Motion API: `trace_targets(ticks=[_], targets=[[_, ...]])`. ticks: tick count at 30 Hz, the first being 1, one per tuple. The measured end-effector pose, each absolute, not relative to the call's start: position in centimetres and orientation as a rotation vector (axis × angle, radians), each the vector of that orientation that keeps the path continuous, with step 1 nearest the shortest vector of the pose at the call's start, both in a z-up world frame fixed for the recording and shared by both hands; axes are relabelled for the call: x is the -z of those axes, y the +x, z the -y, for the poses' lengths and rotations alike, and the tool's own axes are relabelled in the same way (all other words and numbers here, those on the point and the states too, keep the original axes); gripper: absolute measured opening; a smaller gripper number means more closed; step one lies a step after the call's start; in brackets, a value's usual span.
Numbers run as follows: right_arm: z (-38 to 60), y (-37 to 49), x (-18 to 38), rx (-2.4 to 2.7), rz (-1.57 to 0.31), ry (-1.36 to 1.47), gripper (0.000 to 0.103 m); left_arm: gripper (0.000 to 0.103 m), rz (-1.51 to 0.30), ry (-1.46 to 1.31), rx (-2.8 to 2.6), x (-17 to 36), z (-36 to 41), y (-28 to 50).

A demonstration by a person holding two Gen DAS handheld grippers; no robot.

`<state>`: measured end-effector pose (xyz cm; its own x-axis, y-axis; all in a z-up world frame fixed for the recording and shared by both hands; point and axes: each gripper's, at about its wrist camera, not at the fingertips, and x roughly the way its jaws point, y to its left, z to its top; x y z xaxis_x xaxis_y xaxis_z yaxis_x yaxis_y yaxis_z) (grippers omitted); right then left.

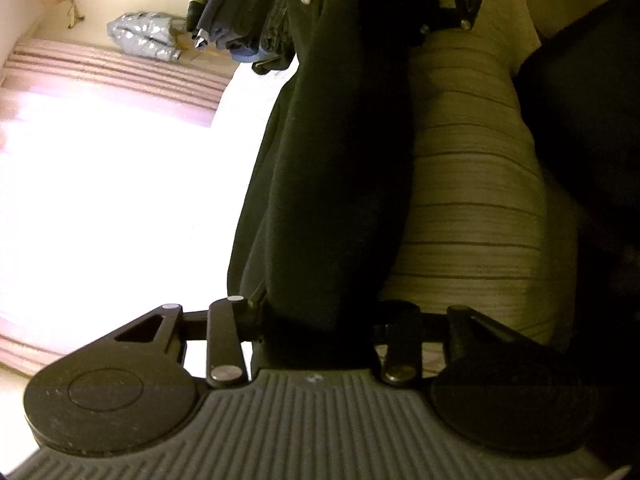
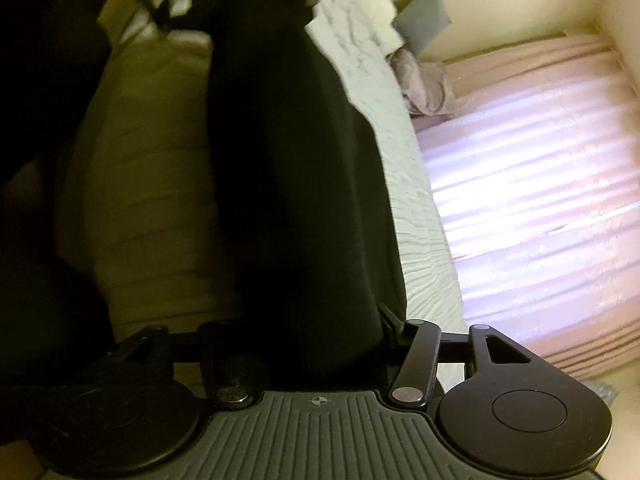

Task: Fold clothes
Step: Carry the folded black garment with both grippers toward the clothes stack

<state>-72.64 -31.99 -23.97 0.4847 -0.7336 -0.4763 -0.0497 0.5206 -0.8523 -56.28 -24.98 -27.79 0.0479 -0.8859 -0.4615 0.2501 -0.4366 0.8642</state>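
Black garment stretched taut above bed, long axis toward 12 o'clock from each end: left hand-held gripper clamped on one end, right hand-held gripper clamped on other, neither nearer; fold pending.

No readable words, brand names, labels or numbers are found in either wrist view. Only a small crosshair mark is seen on the ribbed grey gripper base, repeated faintly on the other gripper base.
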Motion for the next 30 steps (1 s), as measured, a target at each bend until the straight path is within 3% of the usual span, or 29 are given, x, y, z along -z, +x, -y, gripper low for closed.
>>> trace_targets(ticks=[9, 23, 30], targets=[[33.4, -71.9, 23.9, 0.501, -1.059, -0.924, 0.053, 0.037, 0.699, 1.409, 1.605, 27.3, 25.2, -55.6], [38.0, -74.8, 21.5, 0.424, -0.855, -0.718, 0.045, 0.036, 0.619, 1.531, 1.804, 24.3, 27.6, -52.2], [41.7, -74.3, 15.4, 0.331, -0.968, -0.528, 0.036, 0.033, 0.459, 1.623, 1.903, 18.1, 30.1, -51.9]])
